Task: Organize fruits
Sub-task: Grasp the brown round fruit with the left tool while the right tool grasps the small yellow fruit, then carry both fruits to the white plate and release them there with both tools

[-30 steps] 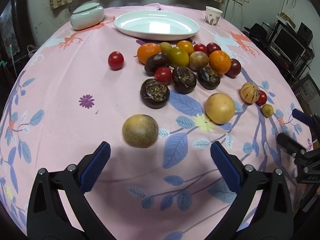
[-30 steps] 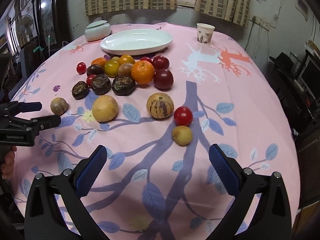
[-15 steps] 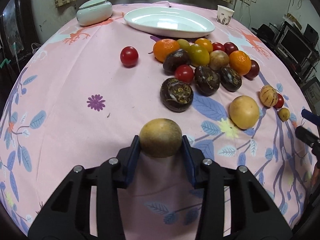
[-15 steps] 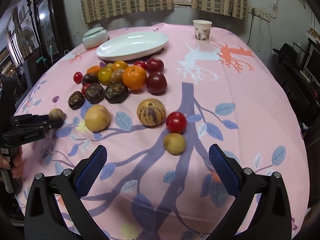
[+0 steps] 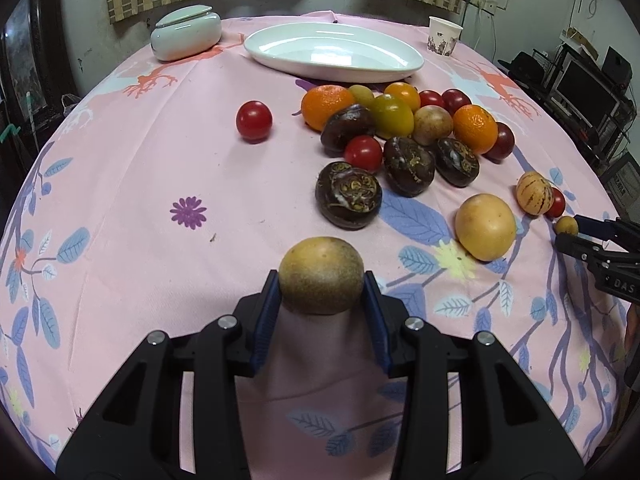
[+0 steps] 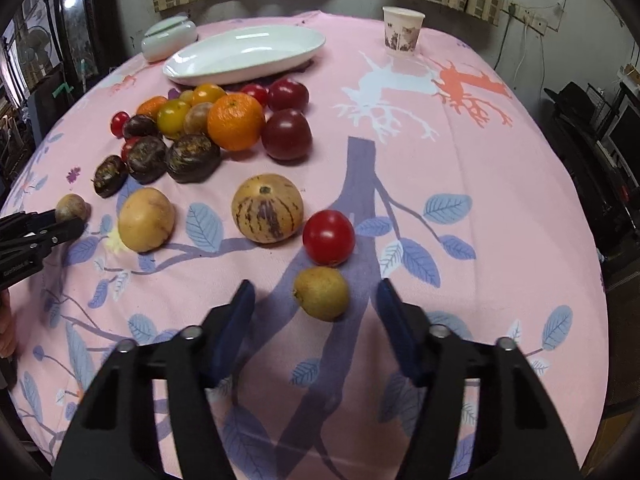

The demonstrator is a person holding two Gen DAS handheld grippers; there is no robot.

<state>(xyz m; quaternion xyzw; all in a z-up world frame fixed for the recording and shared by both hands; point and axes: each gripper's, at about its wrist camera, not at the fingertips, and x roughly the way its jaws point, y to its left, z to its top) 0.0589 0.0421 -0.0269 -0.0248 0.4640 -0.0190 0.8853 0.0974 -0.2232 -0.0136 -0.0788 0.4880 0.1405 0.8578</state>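
Left gripper [image 5: 321,300]: clamped on the brownish-green round fruit [image 5: 321,275], blue pads pressed to both its sides, at the near left of the pink tablecloth [image 5: 120,168].
Lidded dish [image 5: 186,32]: far left, pale green, lid on.
Lone red tomato [image 5: 254,121]: on its own, left of the heap and apart from it.
White oval plate [image 5: 334,53]: far centre, just beyond the heap.
Fruit heap [image 5: 400,132]: oranges, yellow-green tomatoes, red tomatoes, dark plums and wrinkled dark passion fruits, packed touching one another.
Cut-looking dark fruit [image 5: 348,195]: nearest of the heap, just beyond the held fruit.
Yellow round fruit [image 6: 146,219]: near the middle, clear of the heap.
Striped melon-like fruit [image 6: 267,213]: right of the yellow one, standing alone.
Red tomato [image 6: 329,237]: right of the striped fruit, just beyond the small one.
Small yellow-brown fruit [image 6: 321,293]: on the cloth, sitting between the right fingers, gaps on both sides.
Right gripper [image 6: 316,312]: jaws have just been closing in, and here they are, not yet touching the small fruit.
Paper cup [image 6: 402,32]: far right, upright.
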